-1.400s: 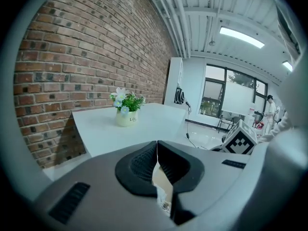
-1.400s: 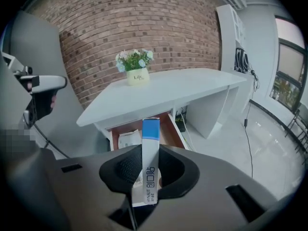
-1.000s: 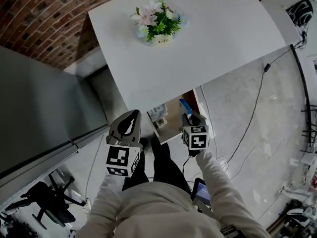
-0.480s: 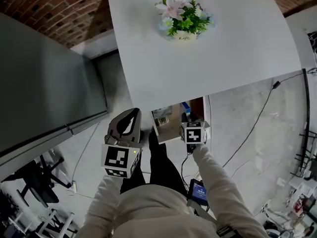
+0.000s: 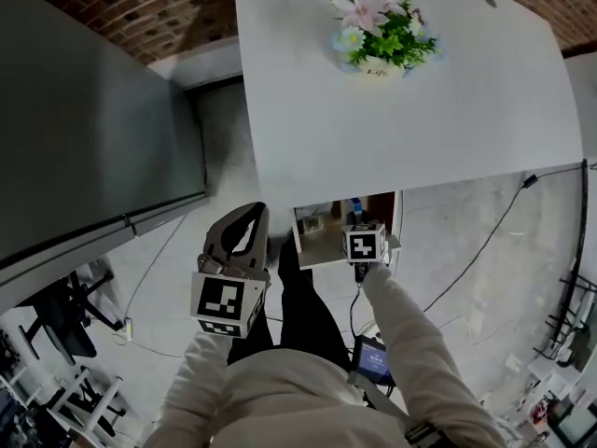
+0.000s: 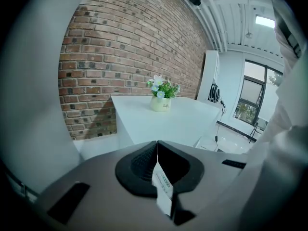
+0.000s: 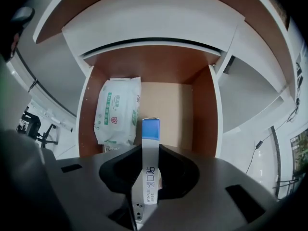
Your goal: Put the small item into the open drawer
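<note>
The open drawer [image 5: 322,245] juts out from under the white table [image 5: 438,129]. My right gripper [image 5: 358,222] hangs over its right part, pointing steeply down. In the right gripper view, that gripper [image 7: 150,150] is shut on a slim white box with a blue end [image 7: 150,129], held upright above the drawer's pale floor [image 7: 168,100]. A white-and-green pack of wipes [image 7: 118,110] lies in the drawer's left half. My left gripper [image 5: 252,213] is to the left of the drawer, over the floor. Its jaws [image 6: 157,148] are shut with nothing between them.
A pot of flowers [image 5: 381,31] stands at the table's far side. A large grey cabinet [image 5: 84,138] fills the left and a brick wall is behind it. A cable [image 5: 485,241] runs across the floor on the right. The person's legs [image 5: 303,311] are just before the drawer.
The right gripper has sunk with the box toward the drawer and rolled. The left gripper has dropped a little. The head view has shifted, so the table sits further right.
</note>
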The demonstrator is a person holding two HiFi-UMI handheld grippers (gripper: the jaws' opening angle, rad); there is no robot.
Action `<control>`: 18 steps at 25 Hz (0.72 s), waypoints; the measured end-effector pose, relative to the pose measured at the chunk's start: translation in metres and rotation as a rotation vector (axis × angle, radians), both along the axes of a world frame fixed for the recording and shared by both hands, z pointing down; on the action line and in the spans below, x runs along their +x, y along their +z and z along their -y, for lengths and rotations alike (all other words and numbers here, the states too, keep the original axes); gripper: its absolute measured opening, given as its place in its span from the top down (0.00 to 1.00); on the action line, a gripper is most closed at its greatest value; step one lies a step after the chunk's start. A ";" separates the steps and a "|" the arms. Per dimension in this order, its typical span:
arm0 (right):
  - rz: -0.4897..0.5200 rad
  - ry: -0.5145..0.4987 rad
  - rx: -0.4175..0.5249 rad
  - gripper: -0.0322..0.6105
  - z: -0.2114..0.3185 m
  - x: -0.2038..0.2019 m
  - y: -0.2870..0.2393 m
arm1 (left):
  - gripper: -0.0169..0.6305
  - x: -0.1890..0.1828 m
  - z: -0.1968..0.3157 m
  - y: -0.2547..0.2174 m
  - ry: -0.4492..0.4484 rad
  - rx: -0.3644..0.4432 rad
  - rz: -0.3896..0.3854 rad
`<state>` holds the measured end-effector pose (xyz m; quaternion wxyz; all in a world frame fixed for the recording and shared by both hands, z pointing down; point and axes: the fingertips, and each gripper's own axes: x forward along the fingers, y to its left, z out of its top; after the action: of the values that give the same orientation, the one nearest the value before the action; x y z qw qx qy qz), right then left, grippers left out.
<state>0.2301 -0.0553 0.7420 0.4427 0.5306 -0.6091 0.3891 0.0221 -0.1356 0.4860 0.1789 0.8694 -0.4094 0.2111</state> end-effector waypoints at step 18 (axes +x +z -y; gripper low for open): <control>-0.063 -0.070 -0.057 0.79 0.003 0.000 0.035 | 0.94 -0.023 -0.012 0.017 -0.079 -0.041 0.042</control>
<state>0.2301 -0.0580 0.7767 0.4898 0.5082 -0.6017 0.3739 -0.0010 -0.1233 0.5032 0.1965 0.8441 -0.4427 0.2302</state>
